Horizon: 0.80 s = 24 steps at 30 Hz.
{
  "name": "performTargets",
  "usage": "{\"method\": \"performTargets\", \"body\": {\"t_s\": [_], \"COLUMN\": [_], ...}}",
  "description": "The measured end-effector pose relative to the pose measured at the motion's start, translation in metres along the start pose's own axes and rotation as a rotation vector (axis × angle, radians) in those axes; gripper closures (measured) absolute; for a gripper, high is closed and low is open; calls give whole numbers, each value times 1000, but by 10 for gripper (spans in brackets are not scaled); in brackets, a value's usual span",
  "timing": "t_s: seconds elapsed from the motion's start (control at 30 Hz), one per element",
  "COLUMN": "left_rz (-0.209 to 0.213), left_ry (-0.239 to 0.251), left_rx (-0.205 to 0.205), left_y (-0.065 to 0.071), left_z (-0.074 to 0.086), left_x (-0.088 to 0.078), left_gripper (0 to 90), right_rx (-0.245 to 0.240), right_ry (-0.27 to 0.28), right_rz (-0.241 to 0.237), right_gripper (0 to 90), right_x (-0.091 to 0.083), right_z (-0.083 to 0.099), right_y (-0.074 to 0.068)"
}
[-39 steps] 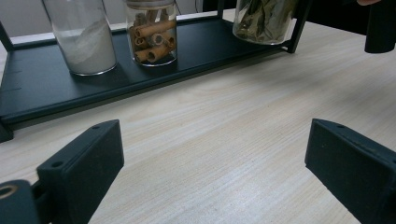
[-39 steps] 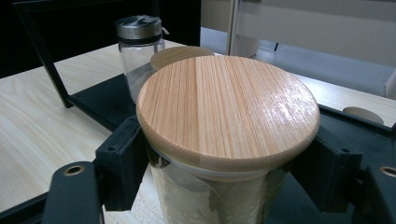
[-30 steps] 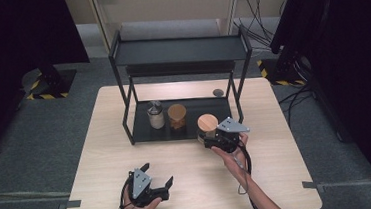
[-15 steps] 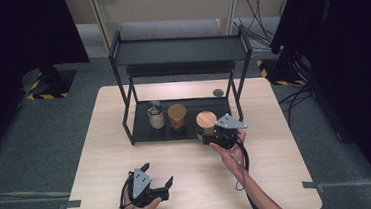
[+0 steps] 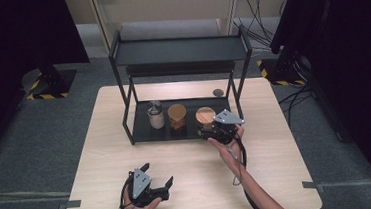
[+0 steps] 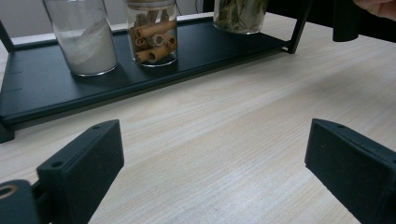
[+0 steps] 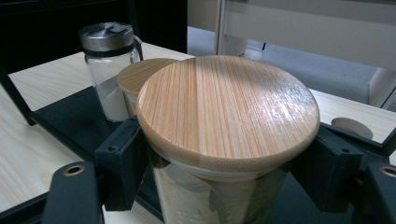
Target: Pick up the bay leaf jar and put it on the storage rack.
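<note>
Bamboo-lidded jar [image 7: 219,154] sits clamped between the right tongs [image 7: 219,163], on the rack's lower shelf [image 7: 70,116].

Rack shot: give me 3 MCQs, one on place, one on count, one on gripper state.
1. Where does the jar of cinnamon sticks stand on the rack's bottom shelf?
A. left end
B. middle of the row
C. right end

2. How many jars are on that shelf?
A. two
B. three
C. five

3. What is the right gripper doing?
A. hanging open above the table
B. shut on nothing
C. shut on the wooden-lidded jar

Answers:
1 B, it stands between the jar of white powder and the jar at the right.
2 B, the high view shows three in a row.
3 C, its jaws press the glass on both sides below the lid.
</note>
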<state>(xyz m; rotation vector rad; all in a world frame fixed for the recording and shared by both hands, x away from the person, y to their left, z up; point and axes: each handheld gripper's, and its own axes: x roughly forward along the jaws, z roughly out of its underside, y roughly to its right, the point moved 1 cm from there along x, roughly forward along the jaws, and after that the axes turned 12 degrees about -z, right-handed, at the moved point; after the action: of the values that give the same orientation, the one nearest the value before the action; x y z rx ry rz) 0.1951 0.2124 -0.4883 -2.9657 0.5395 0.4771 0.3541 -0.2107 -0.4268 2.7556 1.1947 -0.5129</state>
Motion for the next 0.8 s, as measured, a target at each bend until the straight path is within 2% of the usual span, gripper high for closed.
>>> {"method": "performTargets", "body": {"t_s": [0.8], "left_rz": [0], "left_ry": [0], "left_rx": [0], "left_y": [0], "left_z": [0], "left_x": [0], "left_gripper": [41], "right_rx": [11], "right_ry": [-14], "right_rz": [53], "right_gripper": [261], "right_x": [23], "right_z": [-3], "right_y": [7]}}
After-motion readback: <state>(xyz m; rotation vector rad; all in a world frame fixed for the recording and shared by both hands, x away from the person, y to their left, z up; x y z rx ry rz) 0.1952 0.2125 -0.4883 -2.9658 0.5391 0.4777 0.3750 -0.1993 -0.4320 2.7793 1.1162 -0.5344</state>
